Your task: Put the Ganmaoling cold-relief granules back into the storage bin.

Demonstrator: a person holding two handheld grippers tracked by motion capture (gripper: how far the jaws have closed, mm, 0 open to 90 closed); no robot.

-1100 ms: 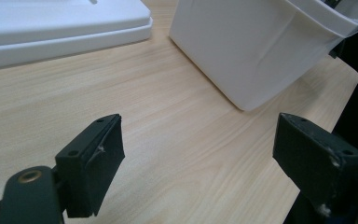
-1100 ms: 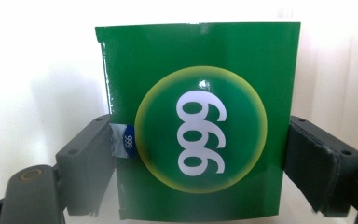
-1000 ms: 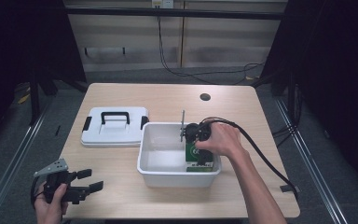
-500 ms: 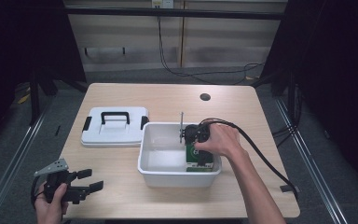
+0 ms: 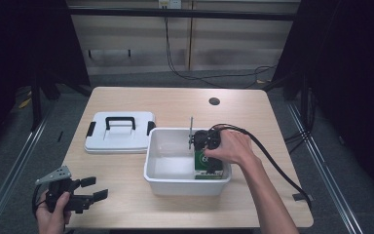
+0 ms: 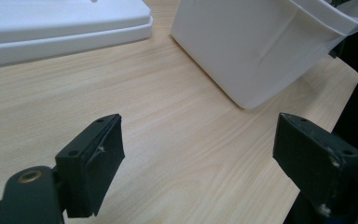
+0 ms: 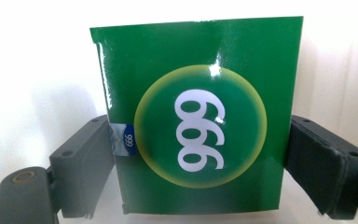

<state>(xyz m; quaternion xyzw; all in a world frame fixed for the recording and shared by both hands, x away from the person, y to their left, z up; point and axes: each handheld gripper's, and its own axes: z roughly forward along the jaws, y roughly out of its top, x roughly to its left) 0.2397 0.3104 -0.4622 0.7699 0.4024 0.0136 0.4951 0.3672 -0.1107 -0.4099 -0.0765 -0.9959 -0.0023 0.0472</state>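
Little displacement is recorded since the earlier frames: the right gripper (image 5: 208,157) is seen a touch lower inside the white bin (image 5: 152,171), while the left gripper (image 5: 88,191) is found unchanged at the near left corner of the table (image 5: 175,102). Nearest the person, the left gripper is held low over bare wood, its jaws spread wide with nothing between them; in the left gripper view the bin wall (image 6: 261,46) is seen ahead and the white lid (image 6: 60,28) to the side. Farther in, the right gripper is lowered into the right end of the bin, and in the right gripper view its jaws are shown closed against both side edges of a green box (image 7: 198,126) marked 999 inside a yellow-rimmed circle; the box (image 5: 202,163) is seen from above at the bin's near right corner. Beyond the bin, the lid (image 5: 119,132) with a black handle is laid flat, just beside the bin's left wall. A dark round hole (image 5: 214,101) is visible near the far edge.
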